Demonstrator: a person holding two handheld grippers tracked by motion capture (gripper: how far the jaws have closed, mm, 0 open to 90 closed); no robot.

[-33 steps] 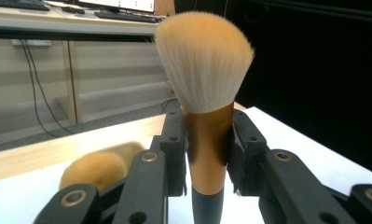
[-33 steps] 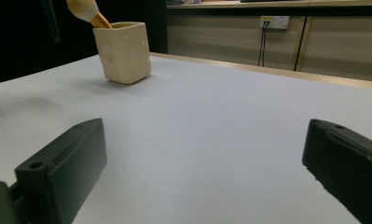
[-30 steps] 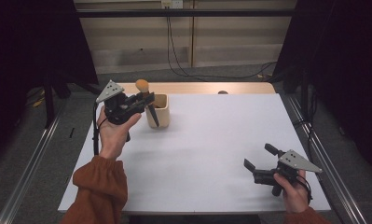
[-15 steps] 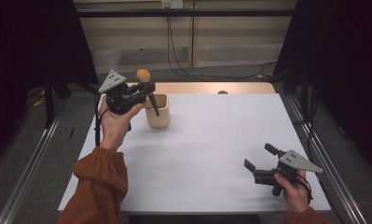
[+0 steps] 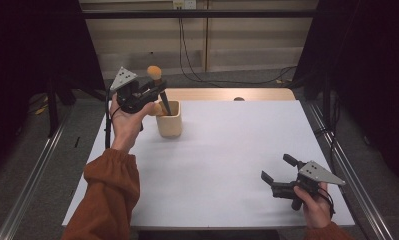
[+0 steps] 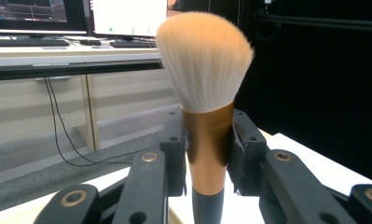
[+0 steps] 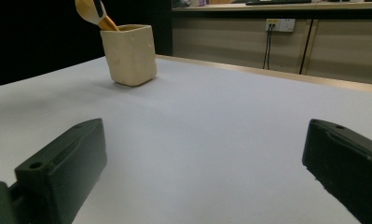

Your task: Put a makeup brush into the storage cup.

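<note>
A makeup brush (image 5: 154, 73) with a pale tan head, copper ferrule and dark handle stands nearly upright in my left gripper (image 5: 157, 92), which is shut on the ferrule (image 6: 207, 149). In the left gripper view the brush head (image 6: 204, 60) rises above the jaws. The dark handle points down into the mouth of a cream cup (image 5: 169, 122) at the table's far left. My right gripper (image 5: 277, 167) rests low near the table's front right, open with nothing between its jaws (image 7: 207, 163). The cup (image 7: 130, 53) stands far ahead of it, with a tan-and-black item (image 7: 94, 11) sticking out, cut off by the frame edge.
The white table (image 5: 212, 165) has a wooden strip (image 5: 227, 94) along its far edge. Metal rails (image 5: 347, 165) run along both sides. Cables hang down the wall behind. A small dark spot (image 5: 238, 99) sits at the far edge.
My left hand has carried the brush up and toward the back, so its head now stands higher above the cup. The right gripper has stayed where it was.
</note>
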